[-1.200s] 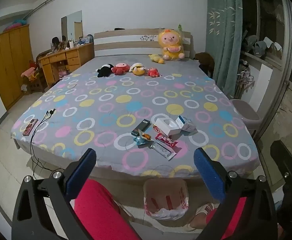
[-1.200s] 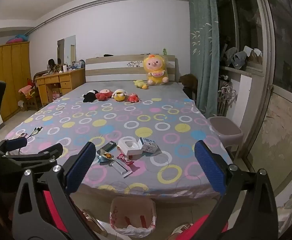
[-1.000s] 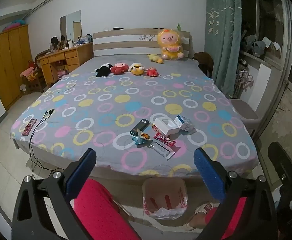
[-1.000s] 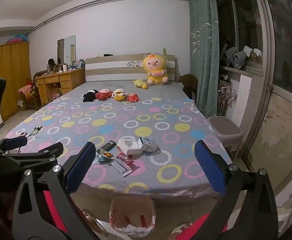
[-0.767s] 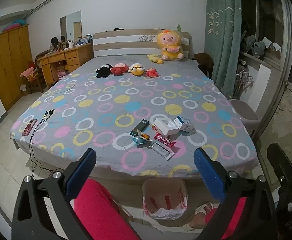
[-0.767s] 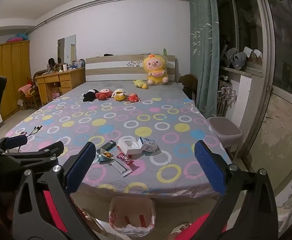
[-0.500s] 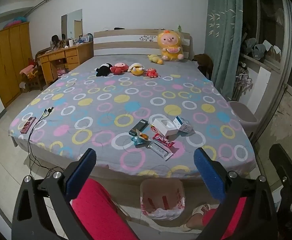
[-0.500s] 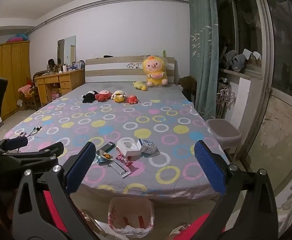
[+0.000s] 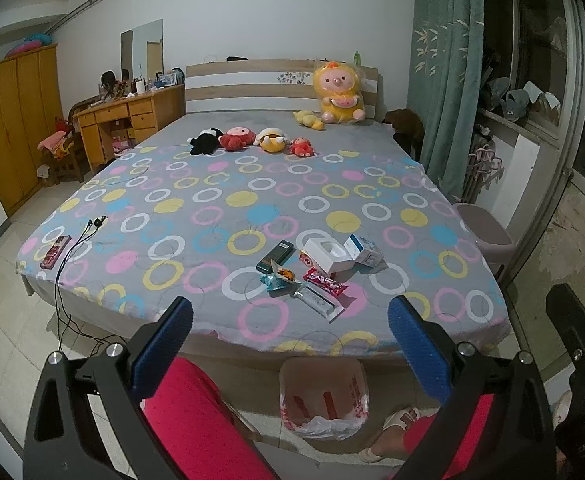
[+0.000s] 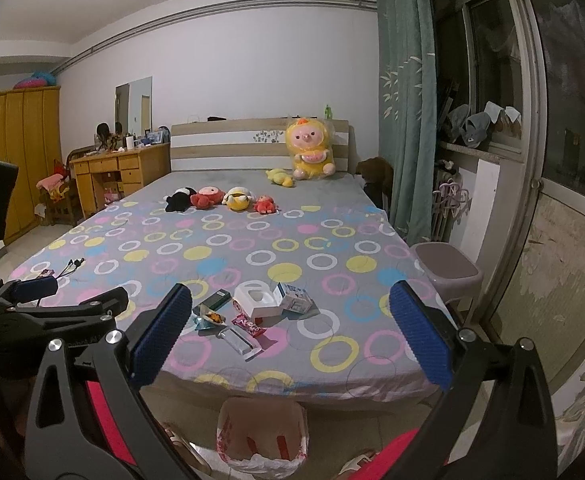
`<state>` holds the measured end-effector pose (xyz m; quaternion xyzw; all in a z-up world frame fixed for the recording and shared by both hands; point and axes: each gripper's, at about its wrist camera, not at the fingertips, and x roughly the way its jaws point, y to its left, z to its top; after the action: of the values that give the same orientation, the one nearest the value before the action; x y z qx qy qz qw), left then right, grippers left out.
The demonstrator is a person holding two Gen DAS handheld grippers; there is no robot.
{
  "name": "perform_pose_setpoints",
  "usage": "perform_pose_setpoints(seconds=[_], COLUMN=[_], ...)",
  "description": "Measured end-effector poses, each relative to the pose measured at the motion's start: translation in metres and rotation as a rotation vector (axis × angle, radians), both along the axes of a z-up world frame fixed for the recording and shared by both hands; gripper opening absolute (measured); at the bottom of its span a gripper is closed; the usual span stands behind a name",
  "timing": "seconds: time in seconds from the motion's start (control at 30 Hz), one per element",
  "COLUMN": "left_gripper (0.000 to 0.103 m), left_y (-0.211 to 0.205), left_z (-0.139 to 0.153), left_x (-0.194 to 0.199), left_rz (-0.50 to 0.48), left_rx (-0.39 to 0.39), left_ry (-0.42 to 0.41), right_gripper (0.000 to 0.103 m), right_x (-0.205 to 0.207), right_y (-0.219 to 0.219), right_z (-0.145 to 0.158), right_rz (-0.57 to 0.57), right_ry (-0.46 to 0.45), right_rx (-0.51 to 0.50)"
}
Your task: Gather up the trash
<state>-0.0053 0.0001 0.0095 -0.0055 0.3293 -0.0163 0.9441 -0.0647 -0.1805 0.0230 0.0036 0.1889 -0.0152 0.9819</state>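
Note:
Trash lies in a cluster near the foot of the bed [image 9: 220, 184]: a white open box [image 9: 329, 255], a small blue-and-white carton [image 9: 362, 249], a dark green pack [image 9: 275, 256], a red wrapper [image 9: 325, 281], a clear wrapper [image 9: 319, 302] and a blue snack packet [image 9: 278, 278]. The same white box [image 10: 259, 301] and red wrapper [image 10: 247, 325] show in the right wrist view. A bin lined with a red-and-white bag [image 9: 324, 398] [image 10: 262, 432] stands on the floor below the bed's edge. My left gripper [image 9: 288, 344] and right gripper [image 10: 290, 338] both hang open and empty, short of the bed.
Plush toys [image 9: 252, 140] and a big yellow doll [image 9: 336, 94] sit at the head of the bed. A phone with cable [image 9: 54, 252] lies at the left corner. A pink stool [image 10: 448, 270] stands right of the bed. A person's red-clad legs [image 9: 196, 420] are below.
Both grippers have drifted slightly back and up, so the bed and bin sit a little lower in view. Neither gripper changed its opening.

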Motion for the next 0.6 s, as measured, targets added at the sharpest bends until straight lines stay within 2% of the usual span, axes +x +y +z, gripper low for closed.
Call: perform_pose_setpoints(seconds=[0.6], left_gripper=[0.096], left_y=[-0.0001], left_z=[0.0080], left_x=[-0.0031], left_rz=[-0.008], left_rx=[-0.008], left_ry=[-0.014], right_gripper=[0.097], right_x=[-0.0007], right_y=[-0.0004], right_z=[0.0068], right_rz=[0.007], right_ry=[-0.018], right_rx=[-0.003])
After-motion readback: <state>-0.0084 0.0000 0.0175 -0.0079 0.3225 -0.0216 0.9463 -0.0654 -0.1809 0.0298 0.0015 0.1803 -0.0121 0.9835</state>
